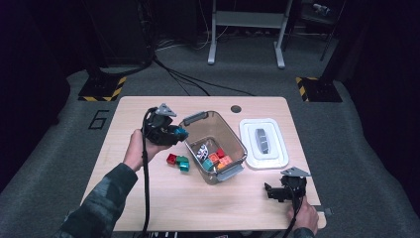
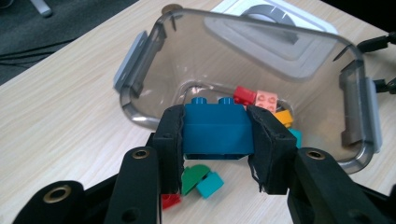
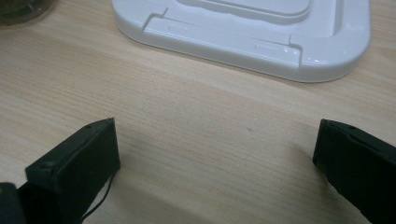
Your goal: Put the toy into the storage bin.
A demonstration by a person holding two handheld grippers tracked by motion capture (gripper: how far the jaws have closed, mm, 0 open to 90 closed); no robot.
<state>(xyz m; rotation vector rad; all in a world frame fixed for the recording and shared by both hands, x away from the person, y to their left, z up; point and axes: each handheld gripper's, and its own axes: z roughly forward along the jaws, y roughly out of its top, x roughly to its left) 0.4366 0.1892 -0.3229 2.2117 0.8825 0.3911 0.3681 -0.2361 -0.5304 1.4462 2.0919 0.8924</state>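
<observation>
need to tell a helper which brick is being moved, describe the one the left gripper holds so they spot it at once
On the wooden table, look just left of the clear plastic bin, where the left gripper hangs above the tabletop. Clamped between its black jaws is a blue two-stud brick, the only one off the table; the red and teal bricks lie loose below.

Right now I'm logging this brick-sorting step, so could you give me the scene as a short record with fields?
left gripper: shut on the blue brick, raised beside the bin
right gripper: open, nothing between the jaws, low over the table
bin: clear, lid off, several bricks inside
lid: white, flat on the table to the bin's right
loose bricks: red, green and teal, left of the bin
</observation>
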